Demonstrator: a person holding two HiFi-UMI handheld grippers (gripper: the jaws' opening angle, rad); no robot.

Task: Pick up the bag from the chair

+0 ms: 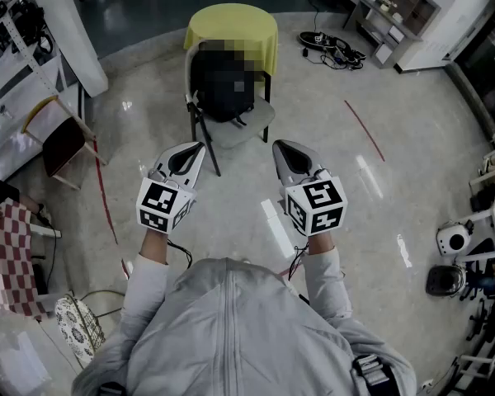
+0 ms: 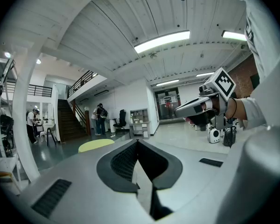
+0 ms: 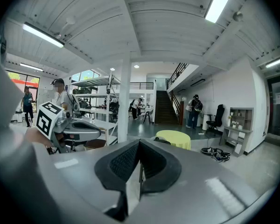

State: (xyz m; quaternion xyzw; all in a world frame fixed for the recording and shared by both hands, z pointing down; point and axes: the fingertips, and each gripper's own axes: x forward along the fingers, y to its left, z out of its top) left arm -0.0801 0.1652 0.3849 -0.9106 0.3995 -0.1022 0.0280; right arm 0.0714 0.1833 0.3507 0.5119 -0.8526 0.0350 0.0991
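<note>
Black bag (image 1: 223, 89), head view: it sits on the grey chair (image 1: 252, 126) and leans against the backrest, ahead of both grippers and between their lines of aim. Its upper part cannot be made out, so no strap or handle is noted. The left gripper (image 1: 194, 149) and right gripper (image 1: 282, 148) are held level, side by side, short of the seat's front edge and touching nothing. A yellow round table (image 1: 231, 25) stands just beyond the chair.

Left gripper view: jaws pressed together along the pads, with nothing between them (image 2: 138, 146). The table top shows beyond and left of the tips. The bag is not in sight, being below the gripper's own body. The right gripper (image 2: 200, 107) hangs off to the right.

Right gripper view: jaws likewise together and empty (image 3: 139, 146). The table shows just past the tips. A dark sliver in front of it may be the bag's top, though I can't be sure.

Risks, as I judge them:
- Both pairs of jaws would have to part before contact. Arriving closed would only shove the bag against the backrest.
- The chair looks light, so a push or a snagged strap could slide or tip it.
- Soft fabric may bunch or slip if it is pinched shallowly.
- Near the seat neither gripper view shows the bag, so the aim rests on the head view alone.
</note>
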